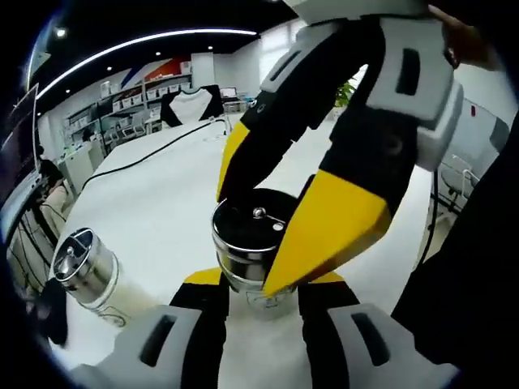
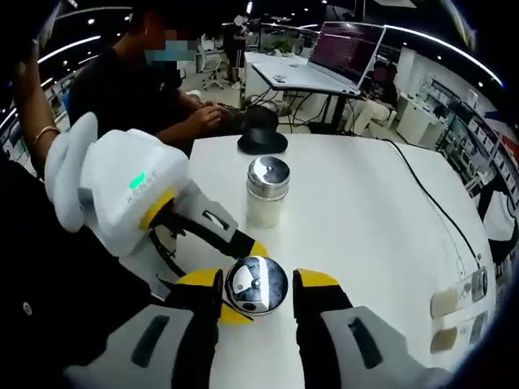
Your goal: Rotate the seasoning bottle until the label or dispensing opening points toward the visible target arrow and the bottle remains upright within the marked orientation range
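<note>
A seasoning bottle (image 1: pixel 247 235) with a shiny metal lid and glass body stands upright on the white table (image 1: pixel 154 211). In the left gripper view my left gripper (image 1: pixel 263 284) holds its lower body between yellow-tipped jaws. My right gripper (image 1: pixel 272 219) reaches in from the upper right and clamps the lid. In the right gripper view the same bottle (image 2: pixel 256 285) sits between my right gripper's (image 2: pixel 258 282) jaws, with the left gripper (image 2: pixel 246 282) coming in from the left beneath the lid. I cannot make out a label or an arrow.
A second metal-lidded bottle (image 1: pixel 81 263) (image 2: pixel 266 190) stands upright a short way off. A black round object (image 2: pixel 261 142) and a laptop (image 2: pixel 345 49) lie at the table's far end, where a person sits. A black cable (image 2: pixel 438 211) crosses the table (image 2: pixel 357 211).
</note>
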The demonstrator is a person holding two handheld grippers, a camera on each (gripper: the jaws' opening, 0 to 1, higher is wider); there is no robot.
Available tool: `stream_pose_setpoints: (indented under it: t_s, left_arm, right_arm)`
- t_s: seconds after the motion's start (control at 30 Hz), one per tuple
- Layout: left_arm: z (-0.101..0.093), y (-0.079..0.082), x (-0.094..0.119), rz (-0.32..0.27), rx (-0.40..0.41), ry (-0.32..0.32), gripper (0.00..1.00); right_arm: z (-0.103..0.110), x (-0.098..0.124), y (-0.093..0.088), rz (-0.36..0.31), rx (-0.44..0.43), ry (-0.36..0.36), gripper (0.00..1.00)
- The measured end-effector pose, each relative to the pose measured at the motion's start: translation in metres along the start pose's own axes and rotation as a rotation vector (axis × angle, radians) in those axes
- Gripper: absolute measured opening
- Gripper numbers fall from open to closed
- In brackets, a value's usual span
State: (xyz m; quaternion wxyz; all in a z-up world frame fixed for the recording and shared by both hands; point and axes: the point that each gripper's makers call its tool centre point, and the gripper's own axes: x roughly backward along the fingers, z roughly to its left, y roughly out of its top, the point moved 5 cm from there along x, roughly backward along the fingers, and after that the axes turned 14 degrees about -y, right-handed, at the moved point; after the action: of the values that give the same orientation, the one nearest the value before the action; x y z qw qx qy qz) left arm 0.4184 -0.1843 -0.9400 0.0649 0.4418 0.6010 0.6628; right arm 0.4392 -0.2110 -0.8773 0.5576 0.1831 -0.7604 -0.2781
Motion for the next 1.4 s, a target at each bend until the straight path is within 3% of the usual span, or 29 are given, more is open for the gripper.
stream_pose_setpoints:
  t_s: [0.13, 0.17, 0.47, 0.63, 0.87, 1.13, 1.4]
  left_arm:
    - [-0.003, 0.001, -0.002, -0.003, 0.011, 0.015, 0.36]
    - [-0.002, 0.002, -0.001, -0.003, 0.014, 0.018, 0.36]
    - [-0.006, -0.001, 0.013, -0.015, 0.034, 0.004, 0.36]
    - [0.0, -0.009, 0.027, -0.006, 0.059, 0.056, 0.45]
    - [0.012, -0.018, 0.046, -0.008, 0.12, 0.132, 0.49]
    - [0.016, -0.026, 0.062, 0.003, 0.143, 0.168, 0.5]
    - [0.017, -0.029, 0.063, 0.011, 0.16, 0.171, 0.5]
  right_arm:
    - [0.003, -0.007, -0.005, 0.02, -0.01, -0.005, 0.3]
    - [0.003, -0.007, -0.002, -0.006, 0.038, 0.021, 0.3]
    - [-0.002, -0.004, -0.001, -0.032, 0.01, 0.08, 0.29]
    - [-0.012, -0.008, 0.004, -0.036, 0.052, 0.083, 0.29]
    - [-0.025, -0.018, 0.011, -0.044, 0.084, 0.086, 0.29]
    - [-0.028, -0.026, 0.017, -0.041, 0.108, 0.101, 0.29]
    - [-0.021, -0.028, 0.016, -0.036, 0.116, 0.113, 0.29]
